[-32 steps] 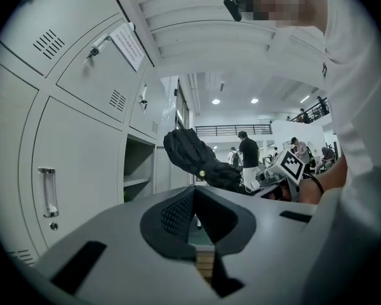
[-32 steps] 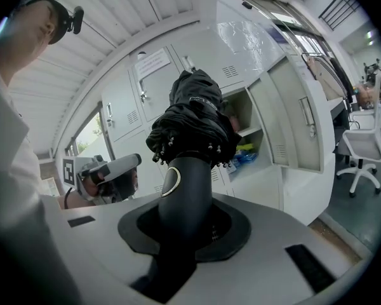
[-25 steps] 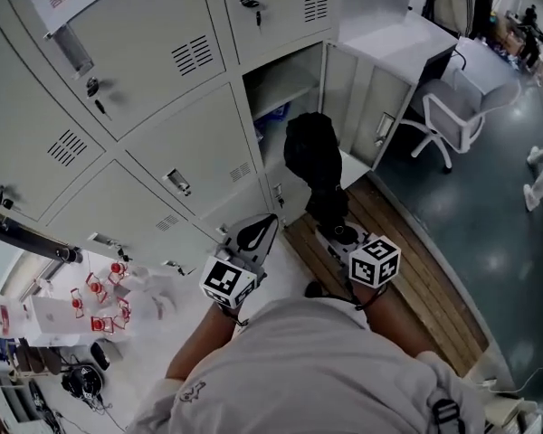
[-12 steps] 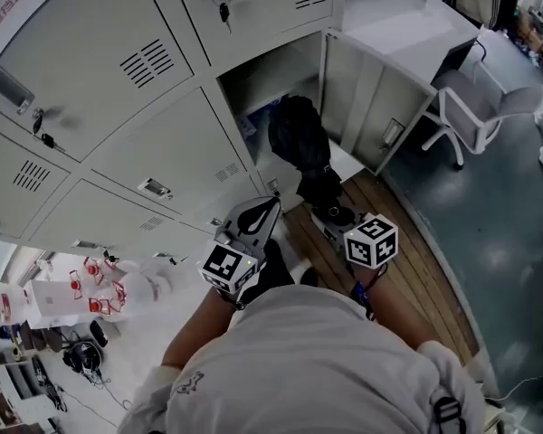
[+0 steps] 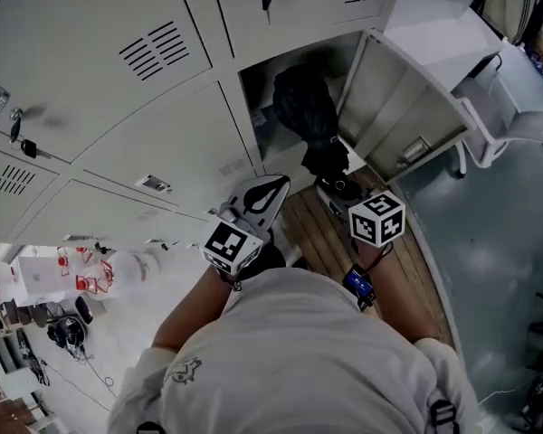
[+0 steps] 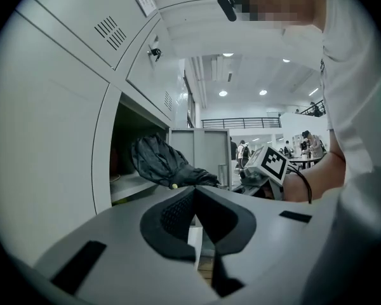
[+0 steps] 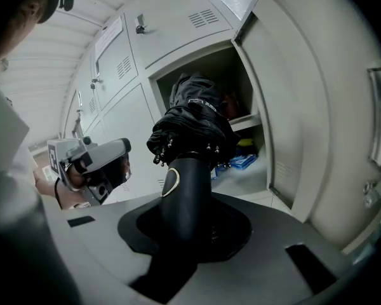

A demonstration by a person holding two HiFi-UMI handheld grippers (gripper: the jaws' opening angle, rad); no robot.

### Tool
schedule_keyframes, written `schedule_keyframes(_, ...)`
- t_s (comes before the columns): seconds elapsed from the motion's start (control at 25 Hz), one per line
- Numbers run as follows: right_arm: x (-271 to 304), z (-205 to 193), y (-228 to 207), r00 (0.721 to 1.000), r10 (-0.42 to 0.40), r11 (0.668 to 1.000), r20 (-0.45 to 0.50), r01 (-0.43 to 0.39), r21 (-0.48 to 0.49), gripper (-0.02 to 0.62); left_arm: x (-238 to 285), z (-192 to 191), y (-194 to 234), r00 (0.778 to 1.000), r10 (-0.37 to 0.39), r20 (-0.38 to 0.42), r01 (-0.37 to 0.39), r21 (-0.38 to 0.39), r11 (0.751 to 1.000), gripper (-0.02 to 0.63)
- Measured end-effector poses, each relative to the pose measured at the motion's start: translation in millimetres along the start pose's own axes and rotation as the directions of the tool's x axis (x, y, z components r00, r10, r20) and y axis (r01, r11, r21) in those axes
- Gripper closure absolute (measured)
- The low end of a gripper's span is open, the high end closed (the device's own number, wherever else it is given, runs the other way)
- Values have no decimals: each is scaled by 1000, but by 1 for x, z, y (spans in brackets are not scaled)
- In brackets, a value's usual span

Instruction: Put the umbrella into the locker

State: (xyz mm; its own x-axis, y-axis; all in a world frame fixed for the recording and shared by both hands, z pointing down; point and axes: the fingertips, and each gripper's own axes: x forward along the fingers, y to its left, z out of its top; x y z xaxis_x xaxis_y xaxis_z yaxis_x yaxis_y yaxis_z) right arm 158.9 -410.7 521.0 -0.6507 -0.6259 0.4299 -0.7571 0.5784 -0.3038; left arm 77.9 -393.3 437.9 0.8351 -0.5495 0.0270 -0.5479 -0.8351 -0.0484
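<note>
Pinches the umbrella (image 7: 193, 116) by its handle (image 7: 184, 176) in the right gripper (image 7: 185, 211), jaws clamped on the black grip, likely to lead with the folded canopy and keep the hand clear of the opening. Points that gripper slightly downward toward the open locker (image 5: 253, 89), canopy at the mouth and seemingly partly inside. Cannot tell whether above or below the inner shelf (image 7: 244, 122).

Leaves the door (image 5: 407, 98) swung wide to the right, giving a straight path in. Carries the left gripper (image 6: 195, 196) just beside the right one, jaws pressed together on nothing. Holds it level near the locker front, probably to stay out of the way and be ready for the door. Shows something blue (image 7: 241, 159) lying low in the locker, beside the canopy.

Judged from this: insertion under way, not yet done, with the handle outside and gripped. Next calls for pushing deeper, settling the umbrella inside, then spreading the right jaws. Risks snagging loose canopy folds on the frame or shoving the blue thing aside.
</note>
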Motion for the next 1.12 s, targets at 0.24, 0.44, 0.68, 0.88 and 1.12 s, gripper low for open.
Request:
schedule_keyframes(0.24,32,35,-16,998,13,997,-56,-17,-74,486,12,5,28,1000,11,5,-11,-16,1000,595)
schedule_keyframes(0.44,58,68,-29,996,9,990,-84,-21,-141,486,21,7,40,1000,-3,-2,3,-26,1000,595)
schedule_keyframes(0.68,93,110,-43,992,-7,967,-129,-26,-252,485,27,14,48,1000,-15,-20,14,-80,997,595)
schedule_keyframes(0.88,122,138,-43,987,4,956,-158,-50,-288,485,31,15,55,999,-29,-19,27,-89,996,595)
schedule_keyframes(1.12,148,159,-36,975,22,930,-220,-101,-354,483,33,17,51,999,-46,-22,45,-60,997,595)
